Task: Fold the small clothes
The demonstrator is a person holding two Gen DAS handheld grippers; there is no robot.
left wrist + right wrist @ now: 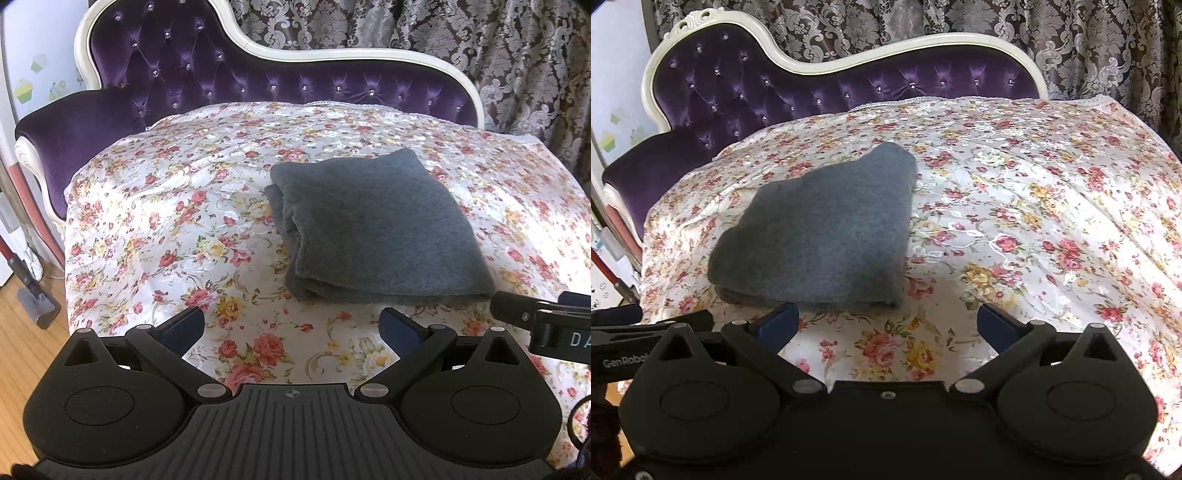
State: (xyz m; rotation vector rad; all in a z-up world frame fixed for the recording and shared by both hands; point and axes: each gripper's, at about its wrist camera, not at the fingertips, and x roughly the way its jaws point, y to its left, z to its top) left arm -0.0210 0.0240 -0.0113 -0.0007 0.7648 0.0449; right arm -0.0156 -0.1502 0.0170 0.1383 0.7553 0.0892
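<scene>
Both hand-held grippers, left (291, 325) and right (888, 325), hover wide and hold nothing just before the folded grey garment (373, 229), which lies mid floral sheet (155, 221). Careless regrasping could catch one layer and unravel the fold.

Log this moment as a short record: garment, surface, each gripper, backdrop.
garment: grey knit garment, folded into a compact stack, lying flat
surface: floral sheet spread over a purple tufted sofa
left gripper: open, empty, short of the garment's near edge
right gripper: open, empty, at the garment's near edge
backdrop: damask curtain
</scene>
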